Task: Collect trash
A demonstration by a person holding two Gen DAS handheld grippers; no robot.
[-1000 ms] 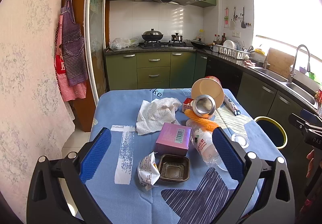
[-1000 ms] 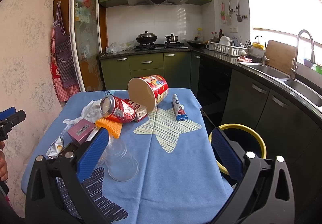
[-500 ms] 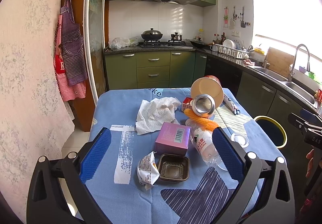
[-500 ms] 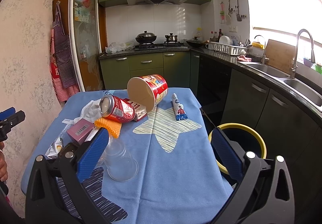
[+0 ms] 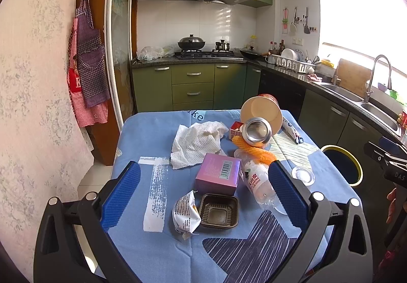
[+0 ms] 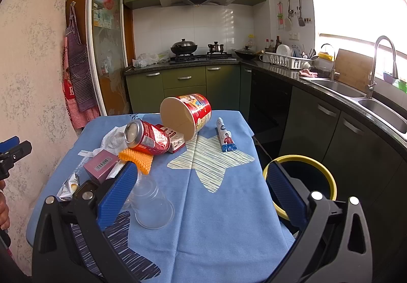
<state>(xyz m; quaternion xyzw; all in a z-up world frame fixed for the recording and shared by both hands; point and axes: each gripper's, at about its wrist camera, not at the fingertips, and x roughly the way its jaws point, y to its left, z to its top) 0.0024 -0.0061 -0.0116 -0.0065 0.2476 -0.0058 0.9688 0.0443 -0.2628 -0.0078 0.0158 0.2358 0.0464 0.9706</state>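
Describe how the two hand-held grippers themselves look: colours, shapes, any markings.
Both look alike. The left hand-held gripper has a black, angular frame with silver round screw heads and two flat fingers faced with blue textured pads. The right hand-held gripper has the same black frame, silver screws and blue textured pads. White letters "DAS" show on its body in the left wrist view. No cables or sleeves are visible.

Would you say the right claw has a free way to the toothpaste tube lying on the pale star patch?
Probably yes. The right claw is open and holds nothing, and the toothpaste tube lies alone ahead of it, apart from the noodle cup, with only bare blue tablecloth between.
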